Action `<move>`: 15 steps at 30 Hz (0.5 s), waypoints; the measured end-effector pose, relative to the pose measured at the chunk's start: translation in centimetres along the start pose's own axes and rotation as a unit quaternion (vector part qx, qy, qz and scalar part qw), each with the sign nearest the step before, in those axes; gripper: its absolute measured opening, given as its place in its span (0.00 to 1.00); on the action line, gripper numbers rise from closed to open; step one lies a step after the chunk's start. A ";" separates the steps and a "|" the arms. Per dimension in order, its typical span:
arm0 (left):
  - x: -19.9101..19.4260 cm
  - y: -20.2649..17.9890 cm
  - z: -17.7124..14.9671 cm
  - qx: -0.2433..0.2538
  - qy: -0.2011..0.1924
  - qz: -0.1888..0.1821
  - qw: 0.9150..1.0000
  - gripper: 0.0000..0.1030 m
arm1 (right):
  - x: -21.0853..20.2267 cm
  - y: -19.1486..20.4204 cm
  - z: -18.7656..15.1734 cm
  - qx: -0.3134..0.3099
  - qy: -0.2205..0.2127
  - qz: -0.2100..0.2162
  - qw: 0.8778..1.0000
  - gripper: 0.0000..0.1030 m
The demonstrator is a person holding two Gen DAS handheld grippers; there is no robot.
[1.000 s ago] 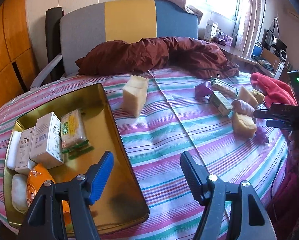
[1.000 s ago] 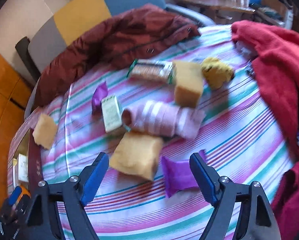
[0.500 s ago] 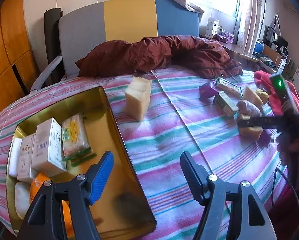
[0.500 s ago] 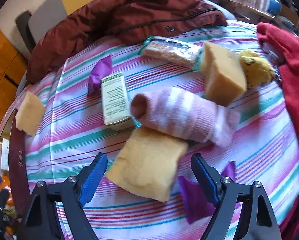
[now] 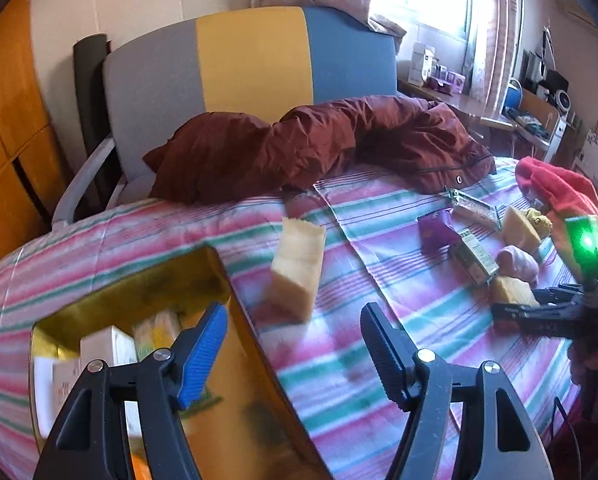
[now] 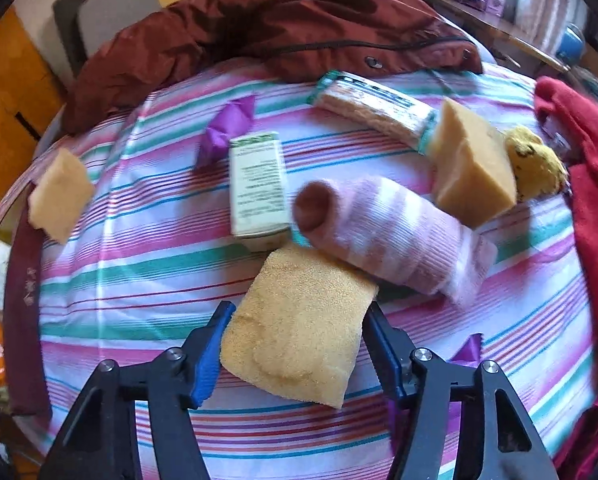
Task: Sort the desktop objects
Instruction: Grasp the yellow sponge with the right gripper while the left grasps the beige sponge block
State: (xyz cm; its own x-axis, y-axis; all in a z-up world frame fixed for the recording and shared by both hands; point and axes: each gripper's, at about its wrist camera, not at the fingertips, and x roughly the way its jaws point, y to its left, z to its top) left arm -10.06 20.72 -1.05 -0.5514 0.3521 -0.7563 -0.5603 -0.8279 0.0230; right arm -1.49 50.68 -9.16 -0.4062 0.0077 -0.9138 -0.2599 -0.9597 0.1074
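Right gripper (image 6: 295, 356) jaws, just closing, gripped the near yellow sponge (image 6: 299, 328); left gripper (image 5: 295, 352) stood open, empty.

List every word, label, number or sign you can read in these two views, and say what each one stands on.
None can be read.
Green-and-white box: printed lines, too blurred.
Dark red strip at the tray's edge: pale characters, too blurred.
White boxes in the gold tray: print blurred.
Biscuit packet: no legible print.
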 end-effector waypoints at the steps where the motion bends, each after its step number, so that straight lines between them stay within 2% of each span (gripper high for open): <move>1: 0.5 0.0 0.4 0.006 0.002 -0.001 1.000 0.68 | -0.1 0.4 -0.1 -0.009 -0.002 0.005 1.000 0.62; 7: 4.0 -0.5 2.4 0.037 0.023 0.001 0.999 0.68 | -0.8 2.0 -0.2 -0.058 -0.014 0.054 0.997 0.62; 15: 8.4 -0.6 3.4 0.063 0.053 0.010 0.997 0.68 | -0.6 4.0 -1.0 -0.086 -0.008 0.061 0.994 0.63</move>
State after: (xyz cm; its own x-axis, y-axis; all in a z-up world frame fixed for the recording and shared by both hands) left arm -16.48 25.64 -5.16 -0.4988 0.2823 -0.8195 -0.6270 -0.7703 0.1162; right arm -1.38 46.57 -8.59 -0.4395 -0.1077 -0.8917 -0.0554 -0.9876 0.1466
